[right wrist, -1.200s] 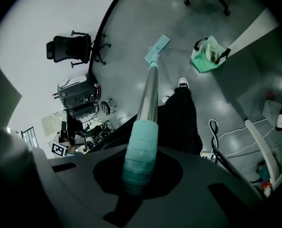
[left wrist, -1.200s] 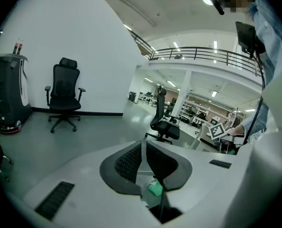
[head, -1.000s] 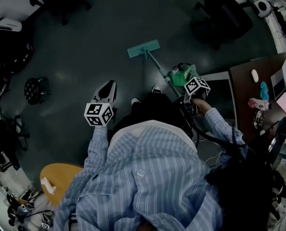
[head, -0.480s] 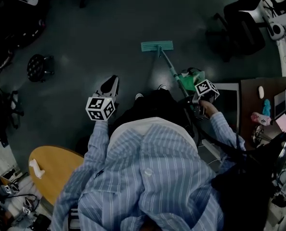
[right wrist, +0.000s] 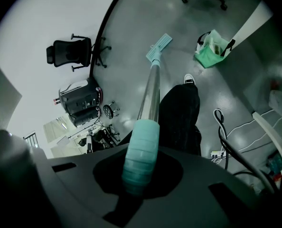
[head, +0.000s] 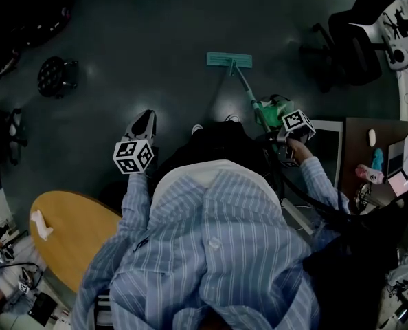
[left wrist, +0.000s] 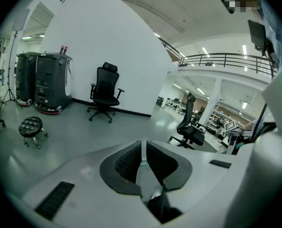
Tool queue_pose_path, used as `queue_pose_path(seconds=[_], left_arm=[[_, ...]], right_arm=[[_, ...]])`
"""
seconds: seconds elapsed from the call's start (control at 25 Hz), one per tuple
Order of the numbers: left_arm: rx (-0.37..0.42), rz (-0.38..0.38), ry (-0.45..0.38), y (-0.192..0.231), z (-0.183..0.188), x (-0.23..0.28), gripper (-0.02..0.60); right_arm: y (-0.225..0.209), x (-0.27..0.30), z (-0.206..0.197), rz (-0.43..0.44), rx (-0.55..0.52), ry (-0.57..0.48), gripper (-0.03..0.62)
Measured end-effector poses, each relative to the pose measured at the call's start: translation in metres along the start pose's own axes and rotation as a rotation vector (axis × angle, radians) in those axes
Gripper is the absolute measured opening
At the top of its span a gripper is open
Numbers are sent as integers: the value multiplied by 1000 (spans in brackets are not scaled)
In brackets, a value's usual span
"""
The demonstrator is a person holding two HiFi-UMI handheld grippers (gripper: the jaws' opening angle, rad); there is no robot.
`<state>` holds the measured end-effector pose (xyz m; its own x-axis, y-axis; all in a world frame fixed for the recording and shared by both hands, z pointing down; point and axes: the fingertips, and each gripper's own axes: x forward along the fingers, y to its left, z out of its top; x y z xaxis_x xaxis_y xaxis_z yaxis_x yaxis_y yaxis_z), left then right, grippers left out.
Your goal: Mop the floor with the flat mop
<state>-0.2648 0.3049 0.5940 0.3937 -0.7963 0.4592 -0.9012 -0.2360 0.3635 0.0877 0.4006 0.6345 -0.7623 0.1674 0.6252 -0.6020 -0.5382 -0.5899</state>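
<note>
The flat mop's teal head (head: 229, 60) lies flat on the dark floor ahead of the person's shoes. Its metal pole (head: 248, 96) slants back to my right gripper (head: 281, 137), which is shut on the handle. In the right gripper view the teal grip (right wrist: 141, 152) sits between the jaws of the right gripper (right wrist: 138, 172), and the pole runs out to the mop head (right wrist: 159, 47). My left gripper (head: 141, 125) hangs over the floor to the left, apart from the mop. In its own view the left gripper (left wrist: 144, 148) is shut, with nothing between the ribbed pads (left wrist: 127, 160).
A green bag (head: 275, 108) stands on the floor right beside the pole. A black stool (head: 53, 78) is at the far left and an office chair (head: 352, 43) at the far right. A round wooden table (head: 70, 232) is behind left; a cluttered desk (head: 358, 146) is at the right.
The mop head has slid a little farther out and to the right across the floor. The left gripper has drifted slightly left. Both stay shut.
</note>
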Motion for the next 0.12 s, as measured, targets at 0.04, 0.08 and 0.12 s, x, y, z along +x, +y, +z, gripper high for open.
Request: queue_pose_path(seconds=[0.04,0.08,0.12], left_arm=[[-8,15,2,5,-4,-5,35],[-17,30,3,10,-8,-10,35],[-25,44,3,14,-12,-15,35]], right_arm=[[-1,1,0,1,3,-1,11],[-2,2,0,0,4,-2,11],[-3,2,0,-2,5,-3,11]])
